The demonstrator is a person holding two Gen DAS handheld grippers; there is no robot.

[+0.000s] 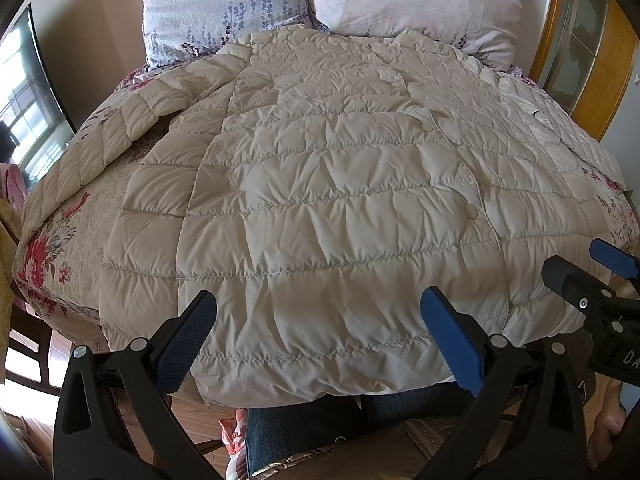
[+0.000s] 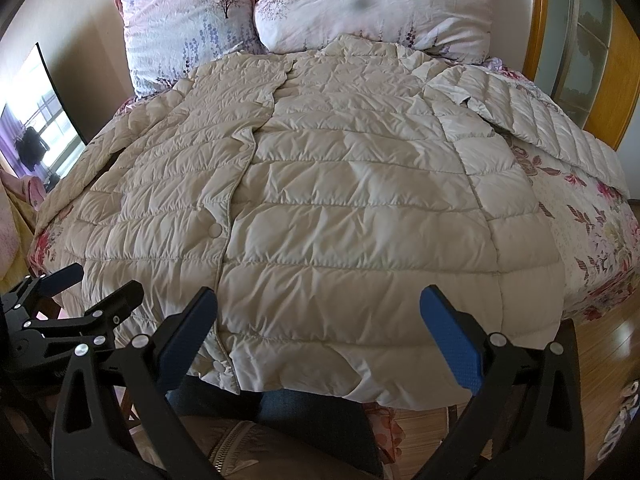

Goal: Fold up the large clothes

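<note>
Cream quilted jacket (image 1: 320,184) lies flat, front up, snaps closed, across the floral bedspread (image 1: 68,240); collar far, by the pillows (image 2: 280,12), hem nearest, long axis running straight away from both tools. Left sleeve (image 1: 100,148) splays out left of the jacket body. Left gripper (image 1: 320,332) hovers over the hem, jaws wide apart, empty. Right gripper (image 2: 320,332) likewise spread and empty (hem right below it). Right sleeve (image 2: 532,120) angles off right of the body. Each sleeve probably falls to the same-side gripper.
</note>
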